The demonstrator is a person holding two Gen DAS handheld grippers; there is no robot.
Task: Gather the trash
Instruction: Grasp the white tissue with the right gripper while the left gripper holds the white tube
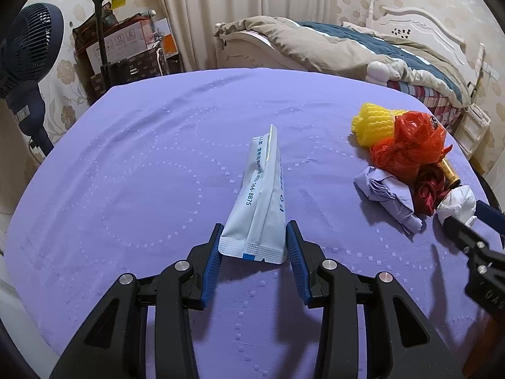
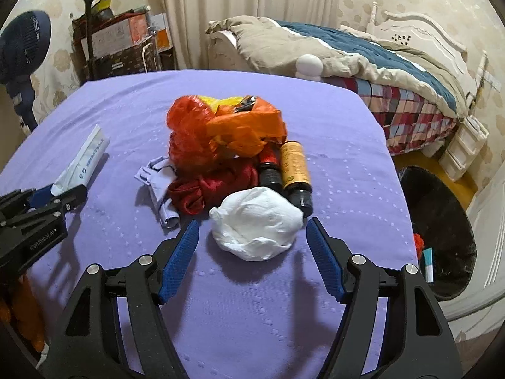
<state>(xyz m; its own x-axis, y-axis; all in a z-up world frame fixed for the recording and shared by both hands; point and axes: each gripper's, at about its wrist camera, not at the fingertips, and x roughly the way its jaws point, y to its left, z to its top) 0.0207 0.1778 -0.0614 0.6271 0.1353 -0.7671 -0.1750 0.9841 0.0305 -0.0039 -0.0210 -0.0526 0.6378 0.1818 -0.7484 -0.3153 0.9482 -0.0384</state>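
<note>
- Your left gripper (image 1: 254, 243) is spread around the near end of a white sachet (image 1: 260, 195) lying flat on the purple tablecloth (image 1: 157, 164); whether its pads touch it you cannot tell.
- Your right gripper (image 2: 252, 230) is wide apart, flanking a crumpled white tissue wad (image 2: 256, 223) without touching.
- Behind the wad sit two small bottles (image 2: 293, 170), red cloth (image 2: 208, 191) and an orange plastic bag (image 2: 221, 126).
- A black-lined bin (image 2: 442, 230) stands on the floor to the right of the table; a bed (image 2: 363, 63) and fan (image 1: 28, 50) lie beyond.
</note>
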